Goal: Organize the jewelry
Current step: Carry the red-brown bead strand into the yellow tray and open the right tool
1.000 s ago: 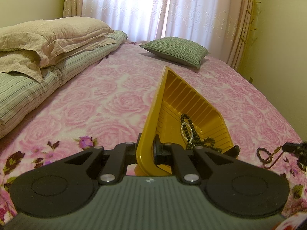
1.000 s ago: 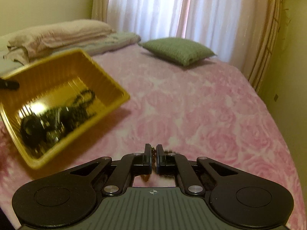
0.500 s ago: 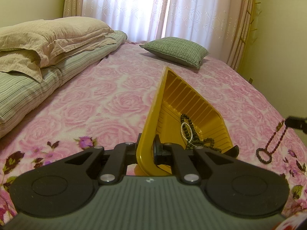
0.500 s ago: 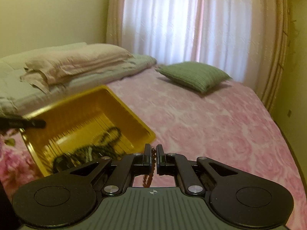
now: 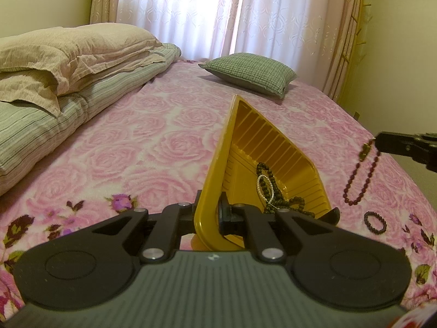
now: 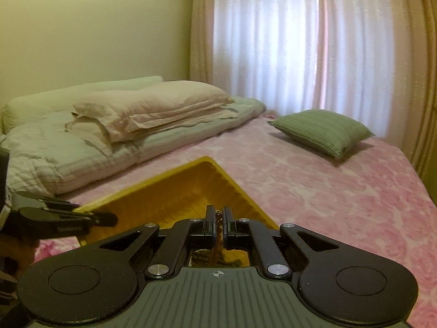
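My left gripper (image 5: 211, 213) is shut on the near rim of a yellow ribbed tray (image 5: 262, 147), which it holds tilted above the pink bedspread. In the tray's low corner lie dark bead strands (image 5: 281, 199) and a small white pearl loop (image 5: 264, 188). At the right edge of the left wrist view my right gripper (image 5: 378, 142) is shut on a dark red bead necklace (image 5: 359, 183) that hangs free above the bed. In the right wrist view that gripper (image 6: 217, 217) pinches the beads over the yellow tray (image 6: 169, 191). A small dark red bracelet (image 5: 375, 222) lies on the bedspread.
Folded quilts and pillows (image 5: 68, 63) are stacked along the left of the bed. A green checked cushion (image 5: 250, 72) lies at the far end before the curtains (image 5: 218, 13). A wall runs close along the bed's right side.
My right gripper has lifted the red necklace off the bedspread and carried it up and left toward the tray. The left gripper and tray have stayed still.
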{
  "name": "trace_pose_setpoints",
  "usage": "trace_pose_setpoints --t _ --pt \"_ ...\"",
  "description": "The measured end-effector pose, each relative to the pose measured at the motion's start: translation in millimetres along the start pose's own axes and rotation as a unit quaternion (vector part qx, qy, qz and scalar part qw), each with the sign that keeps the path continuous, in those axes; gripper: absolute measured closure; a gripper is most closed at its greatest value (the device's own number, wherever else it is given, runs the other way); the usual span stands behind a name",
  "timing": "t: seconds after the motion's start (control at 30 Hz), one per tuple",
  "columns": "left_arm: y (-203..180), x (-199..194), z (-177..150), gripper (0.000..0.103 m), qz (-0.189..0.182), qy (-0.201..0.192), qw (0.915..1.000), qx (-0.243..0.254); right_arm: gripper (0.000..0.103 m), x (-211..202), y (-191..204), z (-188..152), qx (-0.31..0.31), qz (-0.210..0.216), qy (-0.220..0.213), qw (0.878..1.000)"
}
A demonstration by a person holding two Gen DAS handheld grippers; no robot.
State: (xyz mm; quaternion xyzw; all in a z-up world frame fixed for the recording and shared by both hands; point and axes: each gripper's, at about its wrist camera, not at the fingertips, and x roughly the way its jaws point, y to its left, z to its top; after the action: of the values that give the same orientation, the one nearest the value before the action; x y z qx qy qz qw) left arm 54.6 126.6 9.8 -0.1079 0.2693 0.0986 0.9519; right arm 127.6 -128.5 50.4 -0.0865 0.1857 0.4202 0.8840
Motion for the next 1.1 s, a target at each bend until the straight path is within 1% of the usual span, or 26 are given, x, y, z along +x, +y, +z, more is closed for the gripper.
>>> trace_pose_setpoints --t 0.23,0.43,0.73,1.1 --pt "0.0 0.1 0.3 0.096 0.0 0.0 1.0 -0.001 0.099 18.5 16.0 3.7 -0.007 0.023 0.003 1.0" --pt "0.3 0.1 0.3 0.096 0.0 0.0 1.0 -0.001 0.099 35.5 22.2 -1.2 -0.006 0.035 0.022 0.999" --pt "-0.3 0.0 0.4 0.096 0.0 0.0 1.0 -0.001 0.099 42.3 23.9 -11.6 0.002 0.039 0.042 0.998" --pt "0.3 0.0 0.5 0.096 0.0 0.0 1.0 -0.001 0.098 43.2 20.5 -10.7 0.021 0.042 0.037 0.998"
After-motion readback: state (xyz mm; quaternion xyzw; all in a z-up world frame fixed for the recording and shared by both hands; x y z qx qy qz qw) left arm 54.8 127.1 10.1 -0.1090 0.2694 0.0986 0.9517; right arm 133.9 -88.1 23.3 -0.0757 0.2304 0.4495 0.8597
